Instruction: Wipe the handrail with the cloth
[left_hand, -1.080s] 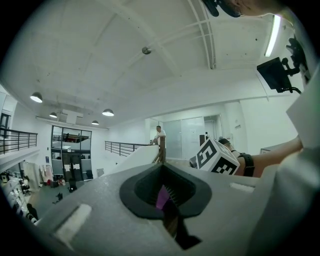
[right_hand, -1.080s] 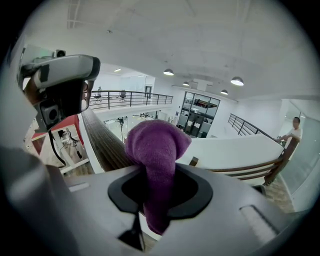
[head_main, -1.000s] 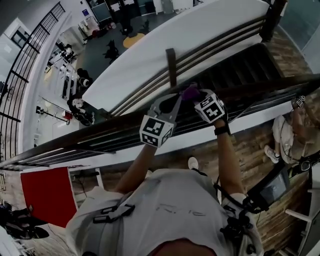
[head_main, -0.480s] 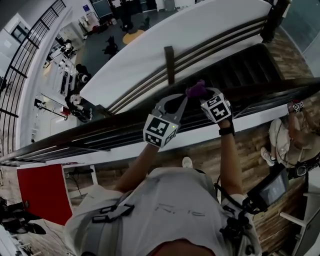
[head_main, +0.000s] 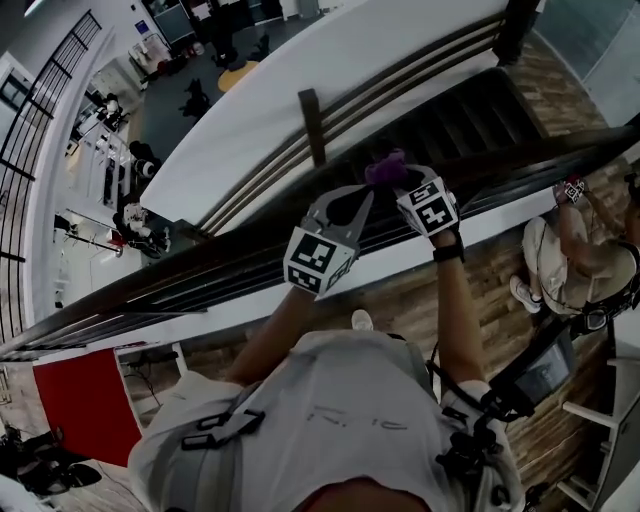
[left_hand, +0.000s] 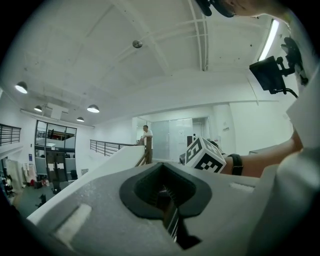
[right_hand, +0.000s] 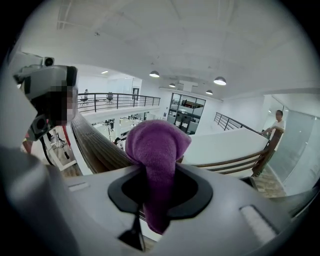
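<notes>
- At the handrail (head_main: 230, 248), the right gripper (right_hand: 154, 172) has its fingers clamped tight on the purple cloth (right_hand: 156, 145), which bunches out past the tips, over the rail.
- Just beside it, the left gripper (left_hand: 167, 202) has its fingers pressed together, holding nothing.

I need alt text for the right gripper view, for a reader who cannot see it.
The right gripper is shut on a purple cloth that bulges above its jaws. Behind it a dark wooden handrail runs away to the left under a white ceiling; a person stands at the far right.
</notes>
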